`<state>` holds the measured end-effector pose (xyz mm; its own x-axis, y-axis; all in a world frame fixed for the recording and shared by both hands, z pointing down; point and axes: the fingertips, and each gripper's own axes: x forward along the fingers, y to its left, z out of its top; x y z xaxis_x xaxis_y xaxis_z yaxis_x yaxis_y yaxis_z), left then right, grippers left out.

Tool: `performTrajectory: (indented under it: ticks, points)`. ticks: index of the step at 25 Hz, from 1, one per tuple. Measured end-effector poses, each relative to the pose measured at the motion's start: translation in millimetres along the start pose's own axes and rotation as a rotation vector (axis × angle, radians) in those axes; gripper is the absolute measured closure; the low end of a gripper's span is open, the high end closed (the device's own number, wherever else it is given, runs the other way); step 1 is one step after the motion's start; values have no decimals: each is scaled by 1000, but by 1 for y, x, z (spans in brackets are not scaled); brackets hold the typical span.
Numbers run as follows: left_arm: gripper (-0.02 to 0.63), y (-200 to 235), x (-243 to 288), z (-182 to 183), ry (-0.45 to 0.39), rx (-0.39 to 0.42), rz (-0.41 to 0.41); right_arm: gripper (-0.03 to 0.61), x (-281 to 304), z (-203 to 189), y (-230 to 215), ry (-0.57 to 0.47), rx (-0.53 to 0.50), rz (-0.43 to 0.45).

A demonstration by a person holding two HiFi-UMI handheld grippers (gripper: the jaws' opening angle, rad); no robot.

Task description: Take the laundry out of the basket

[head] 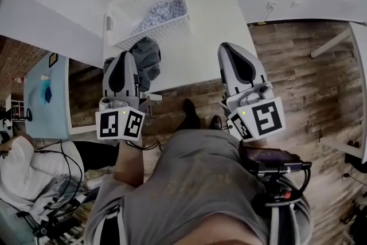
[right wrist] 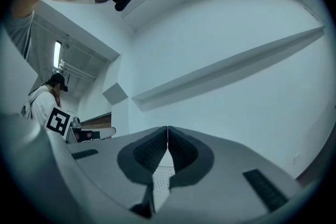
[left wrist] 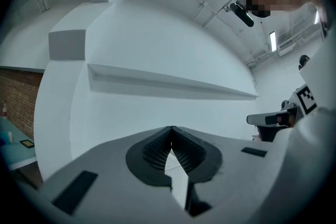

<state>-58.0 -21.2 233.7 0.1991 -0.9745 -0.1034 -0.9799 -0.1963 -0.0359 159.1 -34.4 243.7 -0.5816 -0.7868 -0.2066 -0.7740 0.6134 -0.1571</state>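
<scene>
Only your head view shows the basket [head: 150, 14]: it sits at the far left of the white table [head: 212, 26], holding blue-patterned laundry [head: 163, 11], with a grey garment [head: 150, 57] lying just on its near side by the table edge. Your gripper views face a white wall with a ledge [left wrist: 173, 84]. The left gripper [left wrist: 171, 131] and the right gripper [right wrist: 167, 129] each have their jaws pressed together with nothing between them. From above, your left gripper partly covers the grey garment. A person in white [head: 17, 163] sits near left.
</scene>
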Motion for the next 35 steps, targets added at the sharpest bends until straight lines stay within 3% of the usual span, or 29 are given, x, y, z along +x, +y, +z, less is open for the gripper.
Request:
performTrajectory:
  ticks: [11,25,35]
  points:
    - [604,2,61,17,-17,23,-30,571,21,3,-32,-6,25,-50]
    - [604,61,185,18,-26,7,-58,571,134,-16,-70,50,24,-48]
    - [604,103,256,-43,88,-17,-149,571,212,-36,-81,100,10,-72]
